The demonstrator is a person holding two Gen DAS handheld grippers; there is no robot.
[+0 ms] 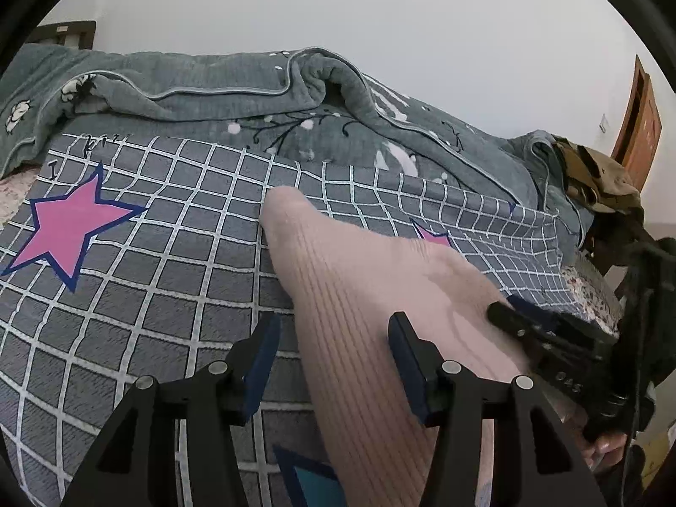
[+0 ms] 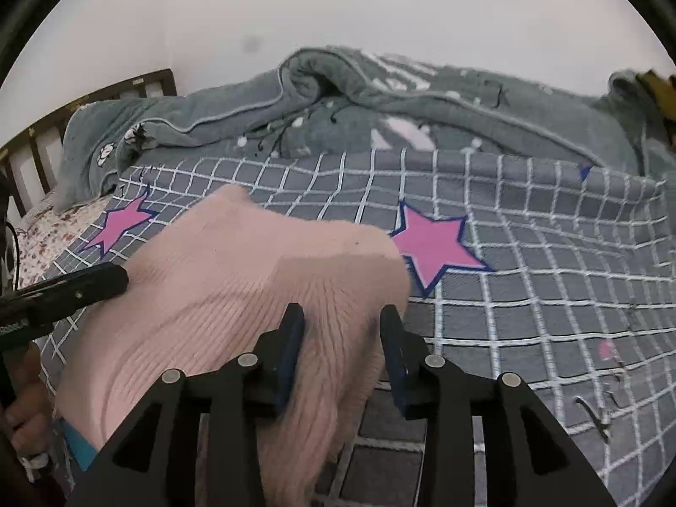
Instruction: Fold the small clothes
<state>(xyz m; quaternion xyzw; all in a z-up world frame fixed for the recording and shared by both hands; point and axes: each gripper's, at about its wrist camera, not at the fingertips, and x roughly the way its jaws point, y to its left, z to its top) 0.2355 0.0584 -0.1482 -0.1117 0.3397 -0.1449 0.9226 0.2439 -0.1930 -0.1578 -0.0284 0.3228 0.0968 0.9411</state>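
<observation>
Left wrist view: our left gripper (image 1: 333, 350) has its fingers apart, straddling the pink ribbed sock (image 1: 359, 295), which lies on the checked sheet (image 1: 169, 262) near the bed's front edge. The right gripper (image 1: 519, 317) reaches in beside it.

Right wrist view: fingers spread around the sock's (image 2: 236, 279) raised, blurred end; we cannot tell contact. Risk, we judge: the soft knit slips free as they close, leaving the fold crooked.

A bedroom in a home is shown. A bed (image 2: 528, 295) is covered with a grey checked sheet (image 1: 169, 262) with pink stars, and a rumpled grey blanket (image 1: 211, 84) is seen by a wooden headboard (image 2: 84, 101). A wooden door (image 1: 640, 126) is set in the plain white wall (image 1: 380, 8).
</observation>
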